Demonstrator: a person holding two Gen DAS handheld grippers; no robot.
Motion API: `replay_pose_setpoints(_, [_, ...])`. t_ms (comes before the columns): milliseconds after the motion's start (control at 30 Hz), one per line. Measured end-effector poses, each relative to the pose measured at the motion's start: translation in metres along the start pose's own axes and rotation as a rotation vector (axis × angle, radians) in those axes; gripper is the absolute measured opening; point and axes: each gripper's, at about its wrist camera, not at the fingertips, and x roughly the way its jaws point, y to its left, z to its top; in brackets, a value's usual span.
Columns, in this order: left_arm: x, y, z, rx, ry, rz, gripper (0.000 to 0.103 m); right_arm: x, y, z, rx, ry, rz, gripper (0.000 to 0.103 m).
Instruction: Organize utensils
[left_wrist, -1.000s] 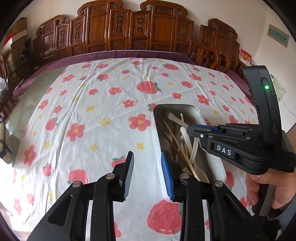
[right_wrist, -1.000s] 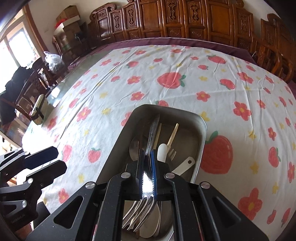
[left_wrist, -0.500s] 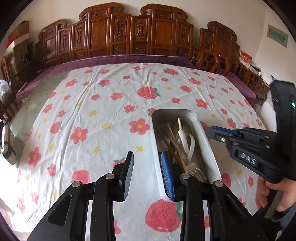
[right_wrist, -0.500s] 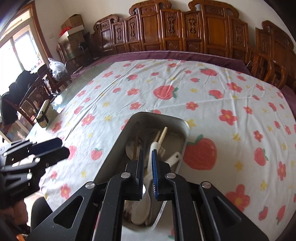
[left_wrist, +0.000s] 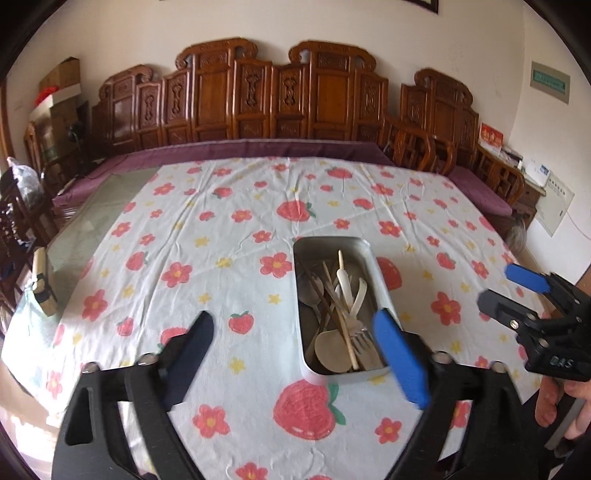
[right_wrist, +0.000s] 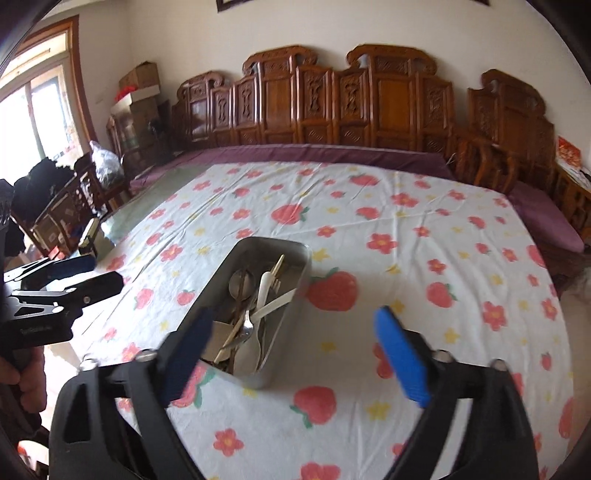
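Both tongs have just sprung wide, empty. Left view: left tongs (left_wrist: 295, 343) above the rounded steel tin (left_wrist: 380, 280) of jumbled utensils (left_wrist: 340, 317) on the creased floral surface (left_wrist: 221, 240). Right view: right tongs (right_wrist: 295, 343) gape over the same tin (right_wrist: 291, 295).

LEFT WRIST: above bench (left_wrist: 229, 236) near edge, angled down toward chair row | RIGHT WRIST: same, offset right | SHARED: metal tray (left_wrist: 369, 254) (right_wrist: 243, 247), tablecloth, chairs

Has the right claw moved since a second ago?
Yes. The right claw has pulled back from over the metal tray, which now lies clear ahead of it, and its jaws have just opened, empty.
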Motion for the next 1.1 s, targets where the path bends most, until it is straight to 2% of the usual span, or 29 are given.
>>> replay_pose_setpoints(100, [-0.012,-0.008,-0.007,0.001,-0.009,0.003,0.095,-0.017,-0.005,-0.009,0.017,-0.013,-0.017,0.1])
replay_pose_setpoints(567, [-0.058,-0.053,-0.036,0.035,-0.053,0.011,0.095,-0.106,-0.013,-0.05,0.045,-0.102,-0.094,0.1])
replay_pose_setpoints(833, [-0.107,-0.074,-0.022,0.055,-0.145,-0.02,0.095,-0.171,-0.013,-0.037,0.056,-0.224,-0.109,0.1])
replay_pose_setpoints(1100, [-0.156,-0.09,-0.007,0.058,-0.242,-0.011,0.095,-0.228,-0.003,-0.02,0.023,-0.341,-0.128,0.1])
